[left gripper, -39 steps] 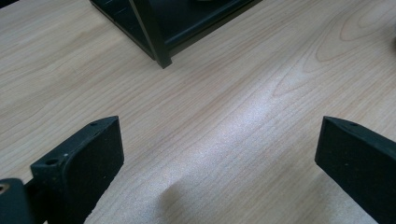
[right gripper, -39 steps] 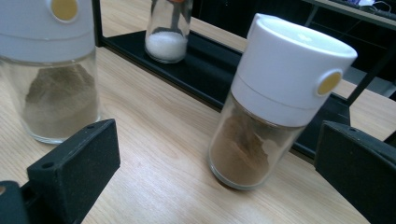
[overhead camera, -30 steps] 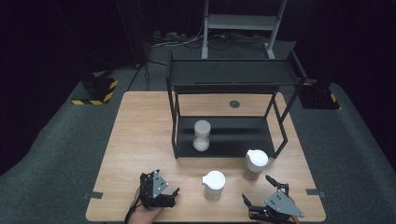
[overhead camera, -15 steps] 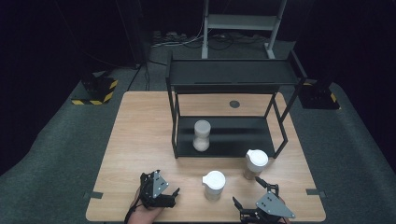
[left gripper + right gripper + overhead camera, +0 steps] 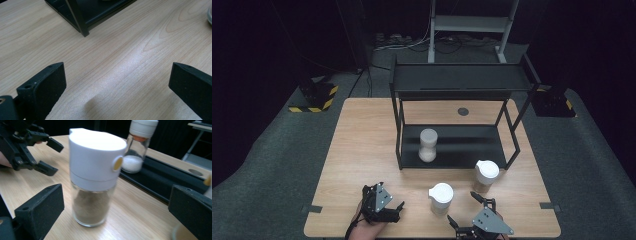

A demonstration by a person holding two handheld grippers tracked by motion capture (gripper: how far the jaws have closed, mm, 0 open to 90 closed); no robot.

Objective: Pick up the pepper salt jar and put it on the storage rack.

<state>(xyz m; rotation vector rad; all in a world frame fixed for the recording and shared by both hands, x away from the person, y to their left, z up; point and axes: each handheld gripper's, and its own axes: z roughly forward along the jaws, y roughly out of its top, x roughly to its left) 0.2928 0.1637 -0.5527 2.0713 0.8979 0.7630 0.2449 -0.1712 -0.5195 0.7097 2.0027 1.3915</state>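
Two white-capped glass spice jars stand on the wooden table (image 5: 362,150). One jar (image 5: 440,198) (image 5: 94,177), holding brown powder, is near the front centre. The other jar (image 5: 486,175) stands by the rack's front right leg. A white shaker with white grains (image 5: 428,145) (image 5: 138,147) sits on the lower shelf of the black rack (image 5: 457,80). My right gripper (image 5: 466,210) (image 5: 117,212) is open at the front edge, its jaws aimed at the front jar and apart from it. My left gripper (image 5: 396,210) (image 5: 115,82) is open over bare wood at the front left, held by a hand.
The rack has a top shelf and thin legs; its front left leg (image 5: 79,20) is close ahead of the left gripper. A round grommet (image 5: 463,111) sits at the table's back. Dark carpet surrounds the table, with a yellow-black striped block (image 5: 314,97) at the back left.
My right gripper has slid left along the front edge and turned toward the front spice jar. The left gripper has stayed put.
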